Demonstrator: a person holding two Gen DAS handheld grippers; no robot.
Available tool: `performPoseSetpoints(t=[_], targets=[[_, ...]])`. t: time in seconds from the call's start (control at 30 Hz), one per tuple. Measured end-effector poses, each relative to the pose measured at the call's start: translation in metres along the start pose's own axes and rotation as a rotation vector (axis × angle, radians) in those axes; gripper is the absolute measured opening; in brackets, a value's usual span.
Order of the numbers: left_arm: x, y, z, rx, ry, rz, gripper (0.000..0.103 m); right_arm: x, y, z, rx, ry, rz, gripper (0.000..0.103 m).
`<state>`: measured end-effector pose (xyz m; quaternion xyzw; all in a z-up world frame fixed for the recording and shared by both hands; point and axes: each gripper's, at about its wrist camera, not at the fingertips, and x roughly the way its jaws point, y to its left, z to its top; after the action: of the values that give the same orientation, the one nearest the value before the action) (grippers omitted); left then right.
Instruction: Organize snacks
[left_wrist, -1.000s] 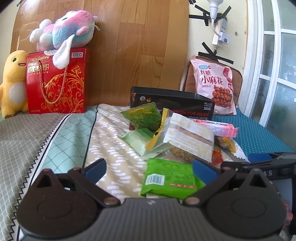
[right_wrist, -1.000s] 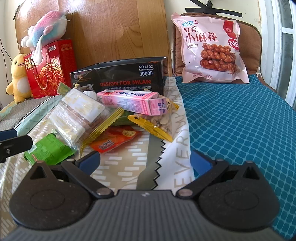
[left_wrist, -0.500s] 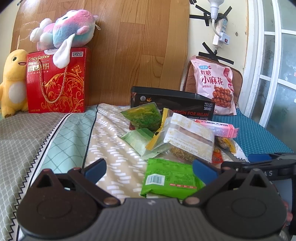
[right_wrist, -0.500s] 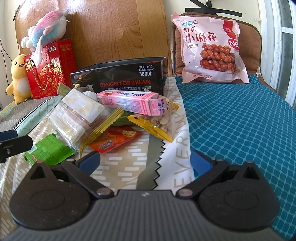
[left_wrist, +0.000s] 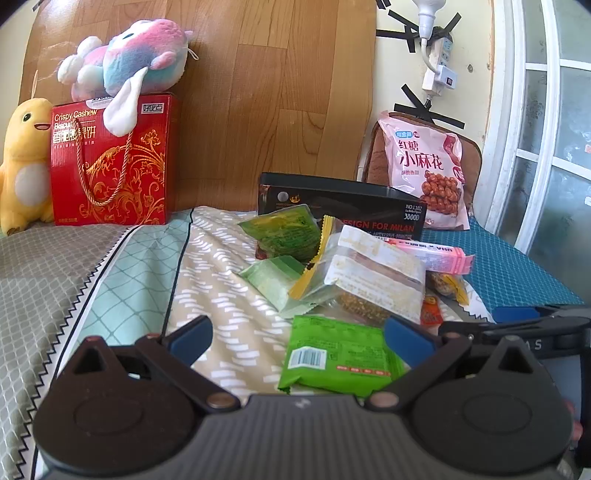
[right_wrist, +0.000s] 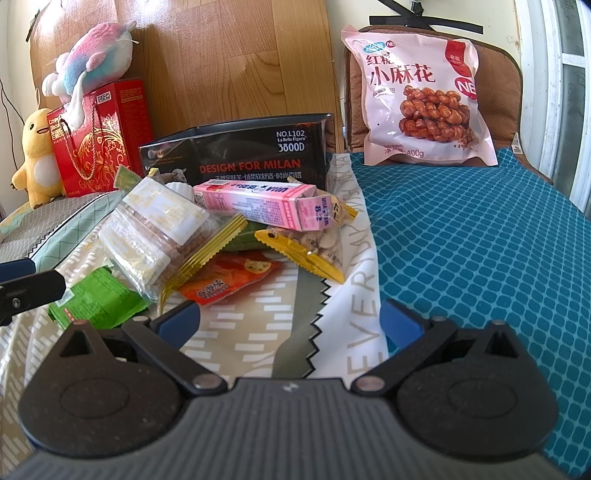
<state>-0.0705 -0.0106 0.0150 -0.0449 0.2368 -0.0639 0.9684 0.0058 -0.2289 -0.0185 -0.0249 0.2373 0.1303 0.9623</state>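
Right now both claws are hanging wide apart, gripping nothing, over the bed: the left claw (left_wrist: 297, 338) just short of the green packet (left_wrist: 338, 356), the right claw (right_wrist: 290, 317) near the orange sachet (right_wrist: 227, 278). The snack pile is lying before the black box (right_wrist: 240, 151). Those packets are looking light, crinkly and slippery; pinching a sealed edge seems safest.
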Motion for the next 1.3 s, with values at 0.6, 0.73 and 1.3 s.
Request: performPoseSetpoints(t=[0.6,0.73,1.3], targets=[[0.0022,0.0004,0.0007,0.007,-0.003,0.026,0.103,-0.0001,-0.0005,0.0001,0.003,-0.002,0.002,0.103],[0.002,0.0007,0.0007,0.006,-0.002,0.024,0.103,0.0001,-0.0006,0.0001,0.003,-0.002,0.001,0.103],[0.0027,0.0017,0.0007,0.002,0.003,0.029,0.103,0.0,-0.0005,0.0,0.006,-0.004,0.003,0.103]])
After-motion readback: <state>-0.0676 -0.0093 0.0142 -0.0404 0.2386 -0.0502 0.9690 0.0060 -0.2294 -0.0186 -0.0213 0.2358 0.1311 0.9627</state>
